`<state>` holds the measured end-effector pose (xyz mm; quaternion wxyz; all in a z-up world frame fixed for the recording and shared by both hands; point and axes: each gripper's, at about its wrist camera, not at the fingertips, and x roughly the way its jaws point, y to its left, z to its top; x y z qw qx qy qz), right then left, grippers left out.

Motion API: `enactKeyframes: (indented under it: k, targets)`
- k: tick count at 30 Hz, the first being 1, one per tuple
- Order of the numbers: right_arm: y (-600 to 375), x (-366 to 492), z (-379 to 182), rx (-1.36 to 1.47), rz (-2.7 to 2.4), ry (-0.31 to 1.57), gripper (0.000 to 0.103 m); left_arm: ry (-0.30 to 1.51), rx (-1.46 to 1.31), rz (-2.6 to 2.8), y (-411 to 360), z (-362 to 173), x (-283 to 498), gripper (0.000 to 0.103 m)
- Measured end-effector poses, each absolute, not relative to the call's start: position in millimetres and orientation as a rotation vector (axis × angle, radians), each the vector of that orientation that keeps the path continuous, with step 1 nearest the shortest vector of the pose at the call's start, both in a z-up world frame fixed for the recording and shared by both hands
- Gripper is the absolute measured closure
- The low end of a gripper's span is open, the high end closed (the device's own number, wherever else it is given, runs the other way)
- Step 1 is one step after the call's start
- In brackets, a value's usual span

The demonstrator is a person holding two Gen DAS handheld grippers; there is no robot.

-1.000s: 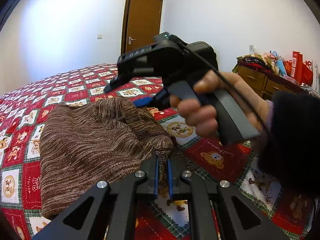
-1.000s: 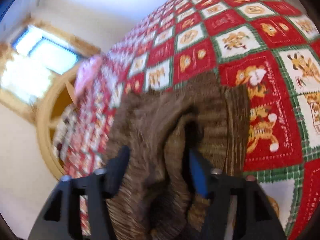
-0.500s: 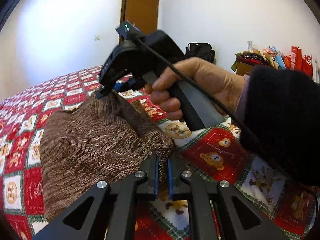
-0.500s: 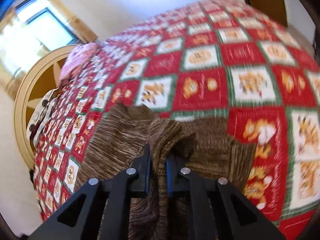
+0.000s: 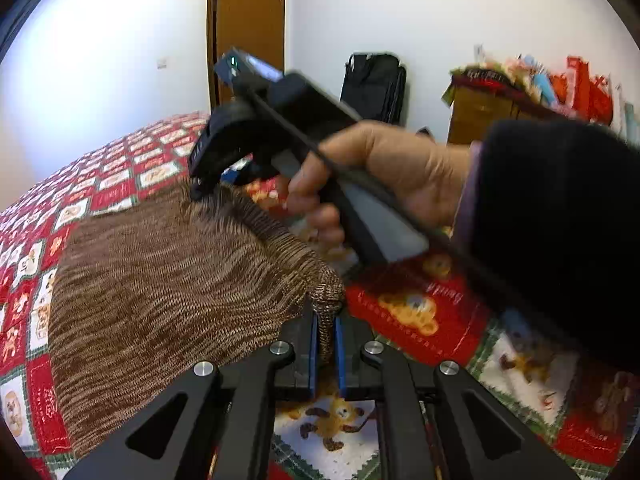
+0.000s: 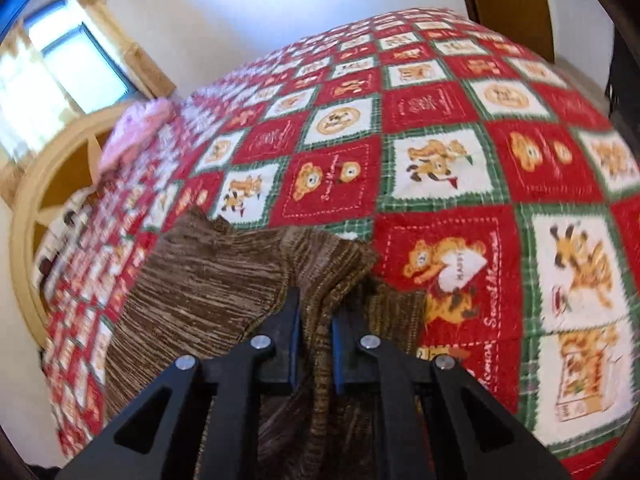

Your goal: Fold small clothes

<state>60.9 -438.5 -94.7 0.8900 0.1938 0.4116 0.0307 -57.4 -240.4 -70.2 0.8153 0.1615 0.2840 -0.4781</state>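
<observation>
- Brown marled knit garment [image 5: 168, 280] lies spread on the red, white and green teddy-bear quilt [image 5: 420, 312], left wrist view; its near corner is bunched between the blue-padded fingers of the left gripper [image 5: 326, 332], jaws nearly closed on the fabric.
- Same view: right hand [image 5: 384, 176], in a dark sleeve, holds the right gripper [image 5: 208, 184] at the garment's far edge; blur hides how its jaws stand from here.
- Background: brown door [image 5: 248, 36], black bag [image 5: 376, 84], cluttered wooden dresser [image 5: 480, 116].
- Right wrist view: right gripper [image 6: 316, 320] pinches a raised fold of the knit garment [image 6: 208, 280], jaws narrowed onto it, cloth draping towards the camera.
- Quilt [image 6: 440, 120] stretches beyond; round wooden headboard [image 6: 36, 184] and window [image 6: 68, 68] at left.
</observation>
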Motion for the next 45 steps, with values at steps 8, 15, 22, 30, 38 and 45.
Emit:
enactKeyframes:
  k: [8,15,22,30,38,45]
  targets:
    - [-419.3,5.6,-45.9,0.200,-0.131,0.802,0.071,0.744,0.290,-1.029,-195.6,-62.5,-62.0,0.095]
    - [-371.3,-93.5,-39.1,0.212,-0.016,0.827,0.068,0.749,0.007,-0.858,-103.5,-48.3,-27.4,0.095]
    - [-331.9,-100.6,-89.3,0.164,-0.093,0.941,0.083,0.779,0.045,-0.665,-120.6,-57.7,14.5,0.095]
    - [-341.7,-121.1,-100.3,0.278,-0.126,0.970,0.090,0.794,0.141,-0.609,-109.5,-88.8,5.6,0.095]
    - [-347.2,-94.6,-48.7,0.297,-0.092,0.820,0.078,0.802,0.104,-0.600,-110.7,-89.4,10.3,0.095]
    - [-352.7,-39.4,-83.0,0.288,-0.124,0.902,0.064,0.809,0.083,-0.610,-109.5,-90.3,14.3,0.095]
